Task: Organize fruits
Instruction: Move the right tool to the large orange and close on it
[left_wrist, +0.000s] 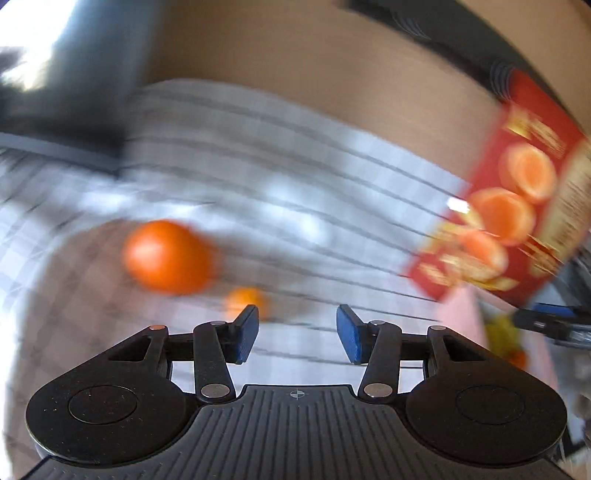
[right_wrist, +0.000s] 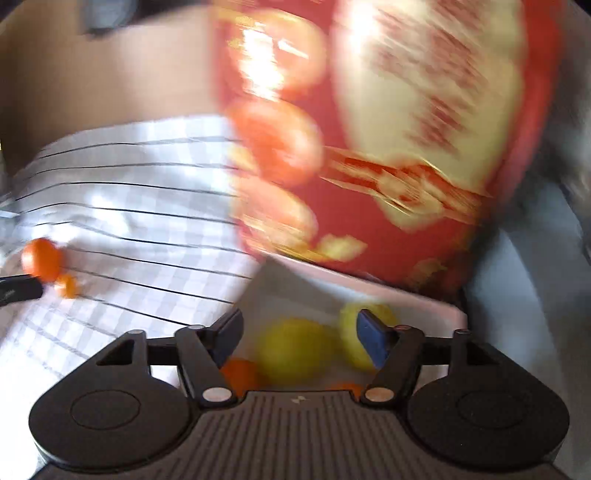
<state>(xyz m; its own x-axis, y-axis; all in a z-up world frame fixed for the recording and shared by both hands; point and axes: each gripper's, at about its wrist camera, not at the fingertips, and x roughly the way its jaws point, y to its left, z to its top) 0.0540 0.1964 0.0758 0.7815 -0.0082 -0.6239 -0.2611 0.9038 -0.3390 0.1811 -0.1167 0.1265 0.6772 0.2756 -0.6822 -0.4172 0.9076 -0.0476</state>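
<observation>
The left gripper (left_wrist: 297, 334) has its fingers (left_wrist: 245, 332) spread and empty, aimed over the checked cloth on the worktop (left_wrist: 258, 177) near a large orange (left_wrist: 166, 256) and a smaller orange (left_wrist: 243, 301) just beside it. The right gripper (right_wrist: 299, 338), fingers released with nothing clamped, hovers above the white tray (right_wrist: 369, 288) holding two yellow fruits (right_wrist: 295, 350). To do it well, centre the left fingers around one orange before clenching, since round fruit probably rolls. The red box (right_wrist: 369, 129) stands close behind the tray and may crowd the approach.
</observation>
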